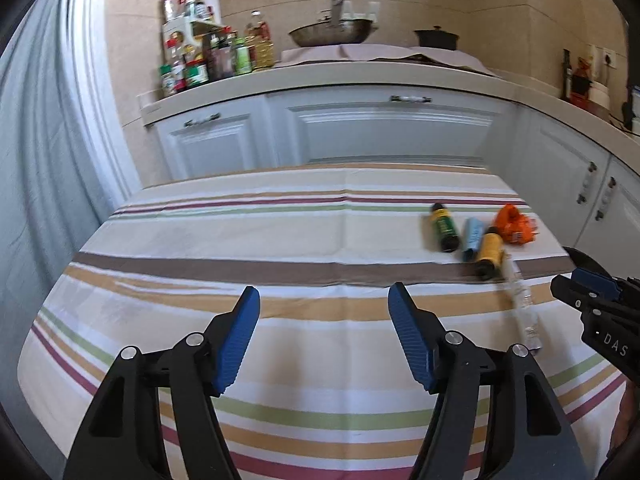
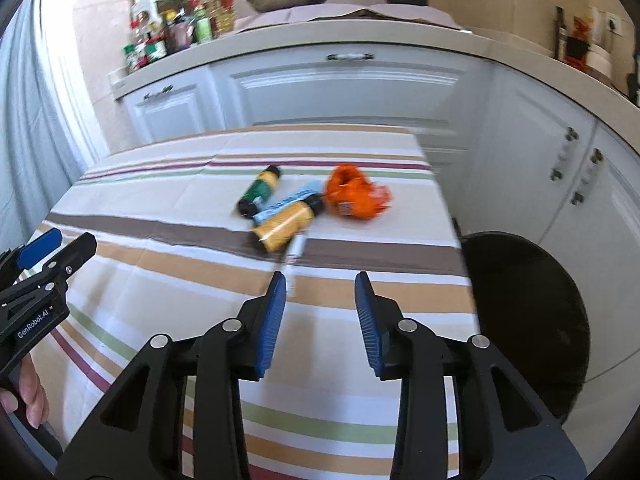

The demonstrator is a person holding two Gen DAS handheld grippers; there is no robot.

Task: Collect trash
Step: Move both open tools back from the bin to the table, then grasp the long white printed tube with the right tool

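Currently both claws, left (image 1: 324,336) and right (image 2: 320,322), open and empty over counter (image 2: 160,184); trash (image 2: 288,216) clustered near bin (image 2: 528,320), probably for short drop.

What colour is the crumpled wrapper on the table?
Bright orange. The crumpled wrapper shows best in the right wrist view.

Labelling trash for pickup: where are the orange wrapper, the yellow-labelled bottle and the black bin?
orange wrapper (image 2: 352,196), right wrist view, crumpled middle.
yellow-labelled bottle (image 2: 286,226), right wrist view, label.
black bin (image 2: 528,320), right wrist view, dark interior.
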